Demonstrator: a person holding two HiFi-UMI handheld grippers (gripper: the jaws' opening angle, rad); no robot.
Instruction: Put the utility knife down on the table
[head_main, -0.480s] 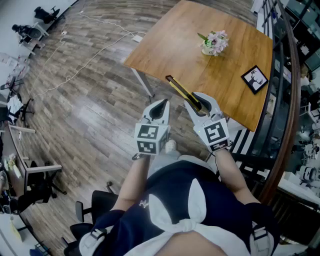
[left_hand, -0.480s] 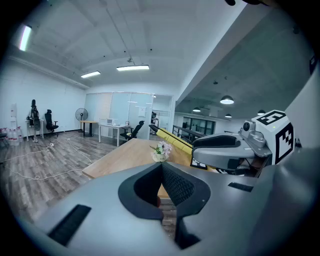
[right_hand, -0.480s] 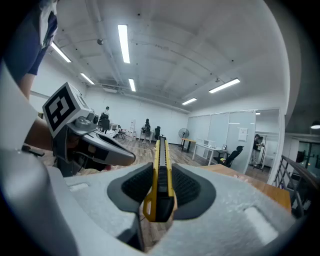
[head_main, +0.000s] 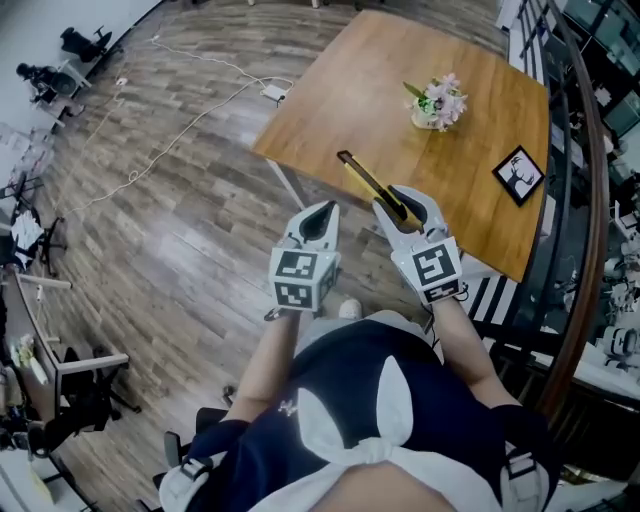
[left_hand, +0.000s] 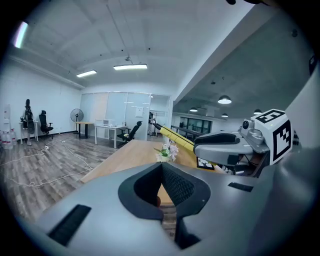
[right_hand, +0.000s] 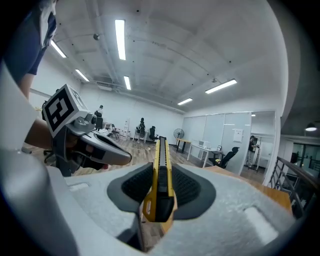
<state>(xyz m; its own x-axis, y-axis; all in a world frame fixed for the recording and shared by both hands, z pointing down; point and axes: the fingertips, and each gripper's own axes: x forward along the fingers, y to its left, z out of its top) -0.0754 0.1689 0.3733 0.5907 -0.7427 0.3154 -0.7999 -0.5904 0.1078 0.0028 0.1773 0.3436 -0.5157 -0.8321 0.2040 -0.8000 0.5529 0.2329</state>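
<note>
A yellow and black utility knife (head_main: 370, 185) sticks out forward over the near edge of the wooden table (head_main: 340, 100). My right gripper (head_main: 400, 200) is shut on its rear end. In the right gripper view the knife (right_hand: 161, 175) stands on edge between the two dark pads of the right gripper (right_hand: 160, 180), pointing away. My left gripper (head_main: 322, 212) hangs just left of it, over the floor short of the table edge, with its jaws together and nothing in them. The left gripper view shows its own tips (left_hand: 162, 167) meeting, with the knife (left_hand: 172, 135) and the right gripper (left_hand: 220, 142) to the right.
A small pot of flowers (head_main: 437, 103) and a black picture frame (head_main: 519, 175) sit on the table's far right part. A cable (head_main: 180, 120) trails over the wooden floor at left. A curved railing (head_main: 585, 200) runs along the right. Office chairs (head_main: 90, 400) stand at lower left.
The head view has shifted slightly, so the table sits a little lower in the picture. Both grippers and the knife keep their pose.
</note>
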